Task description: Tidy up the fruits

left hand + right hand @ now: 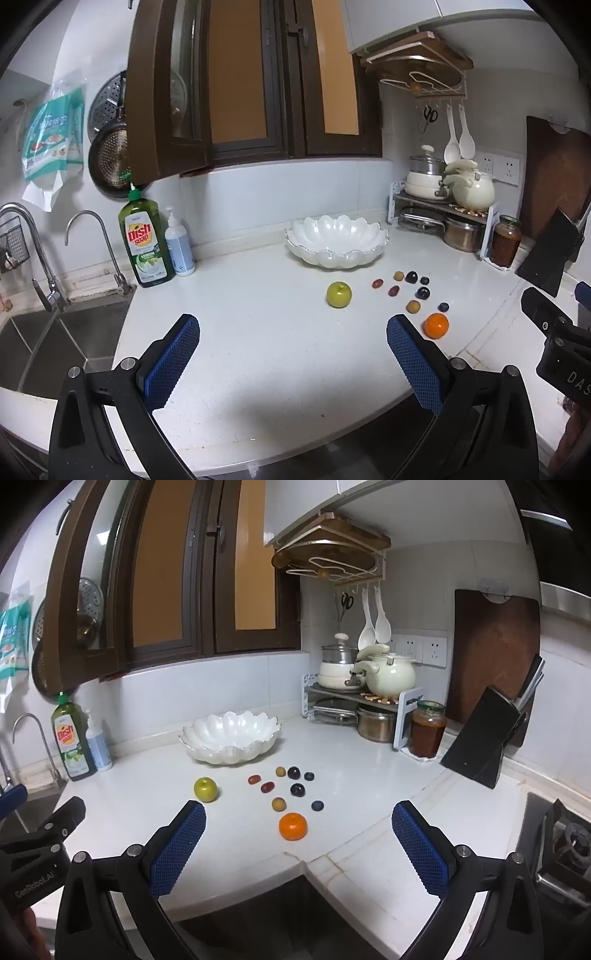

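A white scalloped bowl [336, 240] [231, 738] stands empty at the back of the white counter. In front of it lie a green apple [338, 294] [205, 789], an orange mandarin [436, 325] [293, 826] and several small fruits: red grapes [393, 290] [267, 786], dark plums [422, 293] [297, 789], blueberries [443, 307] [317, 805]. My left gripper [293, 334] is open and empty, above the counter's near part, short of the fruits. My right gripper [298, 821] is open and empty, near the counter's front edge, with the mandarin seen between its fingers.
A sink [48, 339] with taps, dish soap [146, 243] and a pump bottle [179, 243] sit at the left. A pot rack [354, 698], a jar [426, 729] and a knife block [487, 734] stand at the back right. A stove [565, 842] is at the far right.
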`<state>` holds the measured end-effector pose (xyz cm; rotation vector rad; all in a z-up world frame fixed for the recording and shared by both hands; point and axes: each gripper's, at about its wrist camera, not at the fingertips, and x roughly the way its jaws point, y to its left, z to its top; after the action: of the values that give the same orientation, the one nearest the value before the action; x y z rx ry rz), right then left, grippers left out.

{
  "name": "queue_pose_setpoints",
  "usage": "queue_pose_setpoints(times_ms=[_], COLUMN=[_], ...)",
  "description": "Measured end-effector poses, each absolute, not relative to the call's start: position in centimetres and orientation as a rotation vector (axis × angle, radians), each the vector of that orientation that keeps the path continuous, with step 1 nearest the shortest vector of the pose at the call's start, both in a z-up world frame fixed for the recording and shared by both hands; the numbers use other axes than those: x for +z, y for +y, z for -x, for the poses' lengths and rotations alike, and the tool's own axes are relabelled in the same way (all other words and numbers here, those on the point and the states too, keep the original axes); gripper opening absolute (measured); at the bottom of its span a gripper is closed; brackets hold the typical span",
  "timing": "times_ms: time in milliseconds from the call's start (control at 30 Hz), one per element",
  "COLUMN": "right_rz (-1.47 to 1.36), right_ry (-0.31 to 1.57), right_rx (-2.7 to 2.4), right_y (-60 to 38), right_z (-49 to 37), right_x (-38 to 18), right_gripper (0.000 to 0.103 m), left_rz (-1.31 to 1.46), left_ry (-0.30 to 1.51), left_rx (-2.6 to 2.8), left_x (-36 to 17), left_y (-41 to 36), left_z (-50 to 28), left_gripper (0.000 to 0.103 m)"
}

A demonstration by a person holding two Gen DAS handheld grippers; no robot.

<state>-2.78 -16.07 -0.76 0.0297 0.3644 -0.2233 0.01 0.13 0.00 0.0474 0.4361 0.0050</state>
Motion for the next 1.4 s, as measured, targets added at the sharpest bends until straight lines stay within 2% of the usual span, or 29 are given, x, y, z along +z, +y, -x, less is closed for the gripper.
queue_pose_setpoints(times_ms=[1400], right_rz=[-0.026], right_ry=[0.350], right_rx=[-0.226], right_y=[-16.7], right_z=[2.1], right_x=[0.3], right_gripper=[0.102], left_rz=[-0.075], left_ry=[0.374], left_rx=[-0.010], left_x=[1.9], left_y=[-0.9], left_z=[-0.3], left_gripper=[0.103])
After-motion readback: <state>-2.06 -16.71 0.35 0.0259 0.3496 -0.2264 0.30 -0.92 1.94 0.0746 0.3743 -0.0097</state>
